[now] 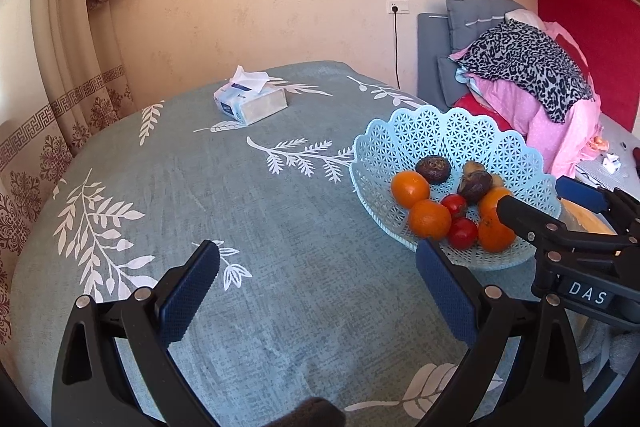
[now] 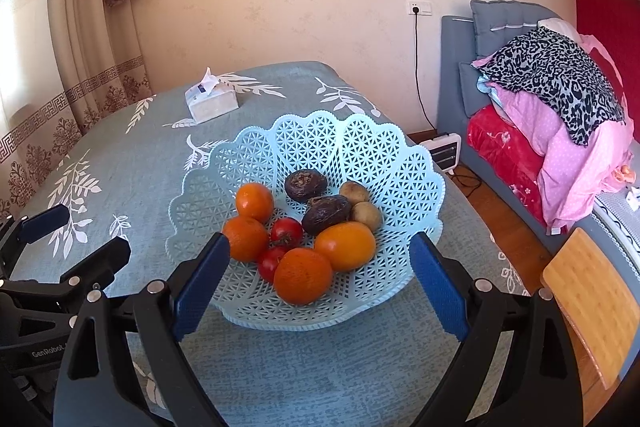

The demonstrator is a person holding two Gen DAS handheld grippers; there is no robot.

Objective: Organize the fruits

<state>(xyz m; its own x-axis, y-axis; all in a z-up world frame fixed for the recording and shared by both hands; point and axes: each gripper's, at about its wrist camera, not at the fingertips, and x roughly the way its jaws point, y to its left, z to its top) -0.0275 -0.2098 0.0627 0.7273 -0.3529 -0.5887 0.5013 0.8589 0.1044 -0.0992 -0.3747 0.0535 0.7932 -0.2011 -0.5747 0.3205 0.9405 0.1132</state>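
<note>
A light blue lattice fruit basket (image 2: 384,147) (image 1: 440,135) stands on the table. It holds several oranges (image 2: 303,275) (image 1: 410,189), two red tomatoes (image 2: 286,231) (image 1: 463,233), two dark wrinkled fruits (image 2: 306,185) (image 1: 433,168) and two small brown kiwis (image 2: 366,215). My right gripper (image 2: 320,283) is open and empty, just in front of the basket, fingers either side of the near fruits. My left gripper (image 1: 318,283) is open and empty over bare cloth, left of the basket. The right gripper also shows in the left wrist view (image 1: 560,211).
The table carries a teal cloth with white leaf prints (image 1: 240,207). A tissue box (image 1: 252,101) (image 2: 212,103) sits at the far side. A wooden chair (image 2: 592,299) is at the right, with a sofa piled with blankets (image 2: 560,107) and a heater (image 2: 444,149) beyond.
</note>
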